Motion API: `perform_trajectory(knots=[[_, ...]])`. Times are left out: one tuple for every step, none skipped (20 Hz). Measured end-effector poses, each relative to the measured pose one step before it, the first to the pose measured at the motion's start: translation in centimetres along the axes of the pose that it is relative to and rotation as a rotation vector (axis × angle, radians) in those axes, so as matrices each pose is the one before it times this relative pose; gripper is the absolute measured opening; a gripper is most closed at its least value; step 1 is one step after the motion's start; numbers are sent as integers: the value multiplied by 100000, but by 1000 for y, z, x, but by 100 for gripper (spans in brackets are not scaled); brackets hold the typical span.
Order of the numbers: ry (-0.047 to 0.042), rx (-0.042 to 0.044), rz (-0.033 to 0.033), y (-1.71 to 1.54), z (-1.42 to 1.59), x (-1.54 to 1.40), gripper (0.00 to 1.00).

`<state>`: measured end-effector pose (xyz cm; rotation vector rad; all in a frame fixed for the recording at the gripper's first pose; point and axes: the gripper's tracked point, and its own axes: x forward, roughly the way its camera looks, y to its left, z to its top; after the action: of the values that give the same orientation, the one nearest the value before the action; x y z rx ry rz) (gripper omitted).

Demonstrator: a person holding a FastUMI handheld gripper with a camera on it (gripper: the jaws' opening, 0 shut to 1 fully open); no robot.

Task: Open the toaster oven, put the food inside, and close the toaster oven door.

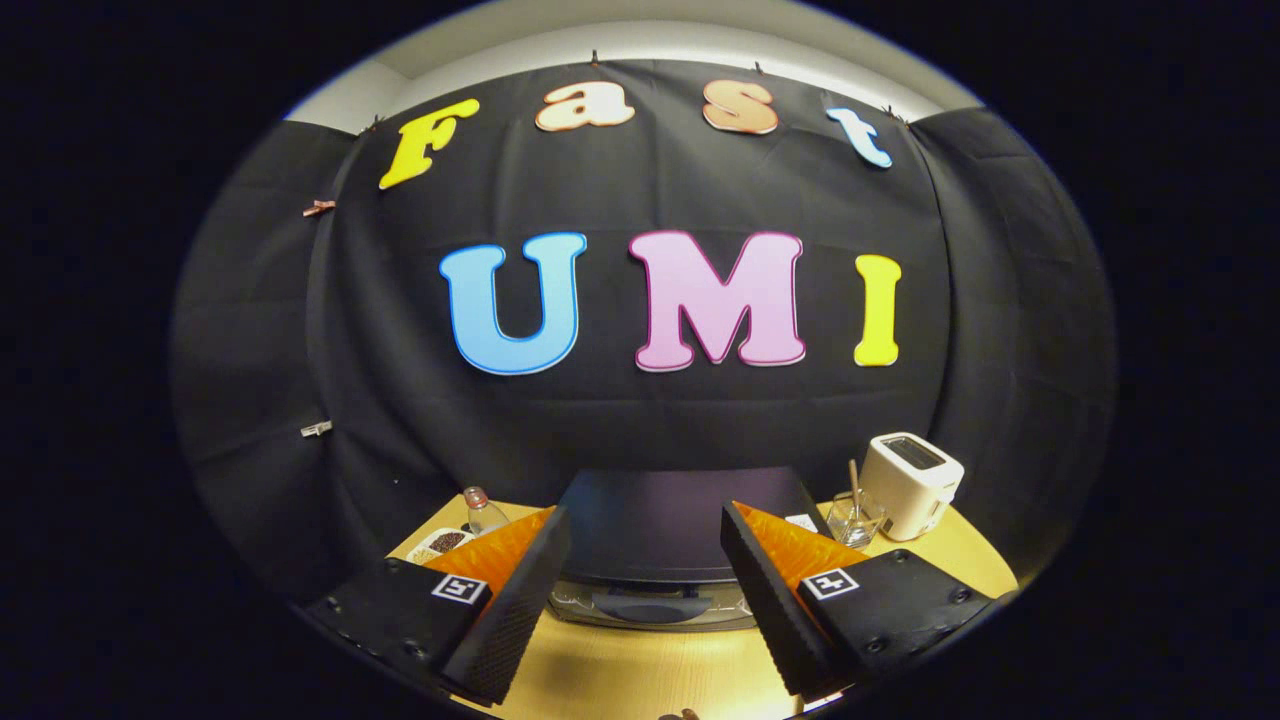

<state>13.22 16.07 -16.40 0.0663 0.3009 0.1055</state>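
Two jaws: gripper (645,590) spread wide, holding nothing.
Toaster oven (655,545): lower centre, between and beyond the jaws, door closed.
Surface (650,670): wooden; white toaster (910,483) at right, glass (855,518) beside it.

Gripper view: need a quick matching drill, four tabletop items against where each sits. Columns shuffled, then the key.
Things:
1. toaster oven
2. white toaster
3. glass bottle
4. clear glass with a stick in it

Places:
A. far side of the table, beyond the left finger, next to a small dish
B. between the open fingers of the gripper, just ahead, door shut
C. right end of the table, against the cloth wall
D. just left of the white toaster

Pairs: 1-B, 2-C, 3-A, 4-D
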Motion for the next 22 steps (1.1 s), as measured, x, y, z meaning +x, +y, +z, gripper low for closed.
perform_trajectory(knots=[[2312, 480, -1067, -217, -1040, 935, 98], [2046, 162, -1169, -275, -1002, 996, 98], [2163, -38, -895, -206, -916, 865, 98], [2329, -127, -882, -199, -894, 799, 98], [2087, 47, -791, -272, -935, 780, 98], [2326, 368, -895, -204, -997, 684, 98], [2109, 647, -420, -99, -968, 644, 98], [2018, 502, -503, -63, -754, 703, 98], [2436, 244, -105, -11, -938, 647, 98], [2174, -101, 139, 137, -725, 614, 98], [1378, -487, -196, 153, -426, 523, 98], [797, -593, -313, -15, -259, 406, 99], [742, -450, -137, -38, -349, 374, 99], [1540, 25, 177, 128, -468, 467, 98], [1188, -380, -1434, -314, -446, -240, 98], [-1292, -1194, -342, 107, 264, 199, 98], [1034, -1954, -1230, -89, -369, 120, 98], [3284, -996, -1463, -264, -809, -128, 97], [-673, 688, 30, 98, -130, -316, 98], [-360, 1624, -398, -106, -70, 257, 99], [648, 951, -285, -56, -31, -44, 98], [-467, -588, -368, 41, 46, 102, 99]])
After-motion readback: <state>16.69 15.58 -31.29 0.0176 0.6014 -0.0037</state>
